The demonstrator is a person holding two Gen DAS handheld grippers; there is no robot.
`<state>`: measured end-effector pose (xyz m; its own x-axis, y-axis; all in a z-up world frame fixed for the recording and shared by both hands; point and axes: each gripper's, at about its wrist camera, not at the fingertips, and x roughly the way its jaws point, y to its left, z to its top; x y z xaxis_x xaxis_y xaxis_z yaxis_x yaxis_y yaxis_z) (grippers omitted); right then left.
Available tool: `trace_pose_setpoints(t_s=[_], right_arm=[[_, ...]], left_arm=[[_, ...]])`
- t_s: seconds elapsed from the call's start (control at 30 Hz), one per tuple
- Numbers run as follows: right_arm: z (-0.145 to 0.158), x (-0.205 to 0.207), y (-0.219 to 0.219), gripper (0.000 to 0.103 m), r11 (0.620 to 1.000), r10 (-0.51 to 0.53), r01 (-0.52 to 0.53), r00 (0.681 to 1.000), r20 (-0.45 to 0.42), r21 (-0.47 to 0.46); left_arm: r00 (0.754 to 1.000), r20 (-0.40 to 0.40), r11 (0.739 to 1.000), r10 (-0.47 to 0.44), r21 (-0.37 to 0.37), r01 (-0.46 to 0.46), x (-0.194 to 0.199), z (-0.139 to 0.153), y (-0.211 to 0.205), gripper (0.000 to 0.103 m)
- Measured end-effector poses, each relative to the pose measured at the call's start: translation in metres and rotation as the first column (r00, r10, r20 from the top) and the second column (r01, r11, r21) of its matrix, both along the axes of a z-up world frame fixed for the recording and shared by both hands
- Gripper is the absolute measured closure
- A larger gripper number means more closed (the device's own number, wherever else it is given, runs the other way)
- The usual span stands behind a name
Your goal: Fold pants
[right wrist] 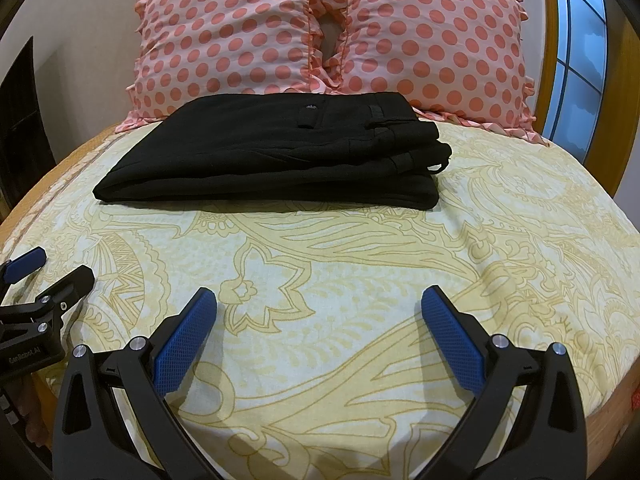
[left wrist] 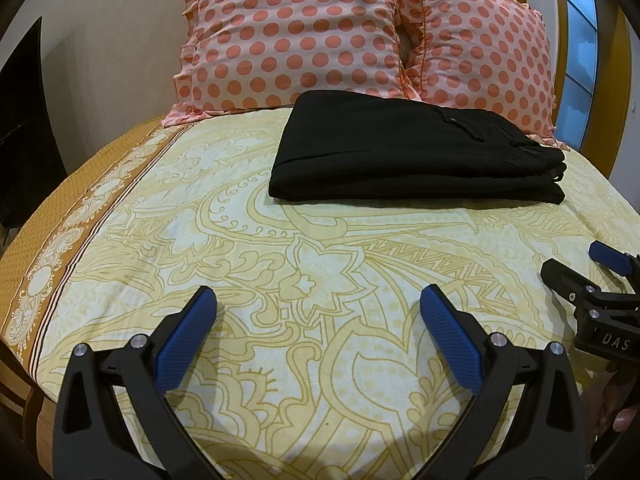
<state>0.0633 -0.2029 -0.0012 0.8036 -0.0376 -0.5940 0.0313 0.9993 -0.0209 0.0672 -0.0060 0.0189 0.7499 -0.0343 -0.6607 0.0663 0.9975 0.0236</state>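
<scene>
Black pants (left wrist: 412,152) (right wrist: 276,156) lie folded into a flat rectangular stack on the yellow patterned bedsheet (left wrist: 280,264) (right wrist: 320,264), just in front of the pillows, with the waistband and a buttoned pocket toward the right. My left gripper (left wrist: 318,300) hovers over the sheet well short of the pants, open, nothing between its blue pads. My right gripper (right wrist: 319,300) is likewise open and empty, near the bed's front. Each gripper shows at the edge of the other's view: the right gripper (left wrist: 580,272) and the left gripper (right wrist: 52,268).
Two pink pillows with coral dots (left wrist: 304,36) (right wrist: 432,40) lean against the wall behind the pants. A wooden frame and a blue window (right wrist: 580,64) are at the right. A dark object (left wrist: 20,120) stands off the bed's left side. A patterned brown border (left wrist: 60,248) runs along the sheet's left edge.
</scene>
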Motion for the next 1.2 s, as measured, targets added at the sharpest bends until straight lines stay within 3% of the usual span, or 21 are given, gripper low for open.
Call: trace_pose_setpoints(t_s=[1.2], right_arm=[[-0.0007, 0.0004, 0.0032, 0.001, 1.0, -0.007, 0.007, 1.0, 0.003, 0.0]], left_arm=[[1.0, -0.01, 1.0, -0.004, -0.001, 0.004, 0.0005, -0.0013, 0.0004, 0.002]])
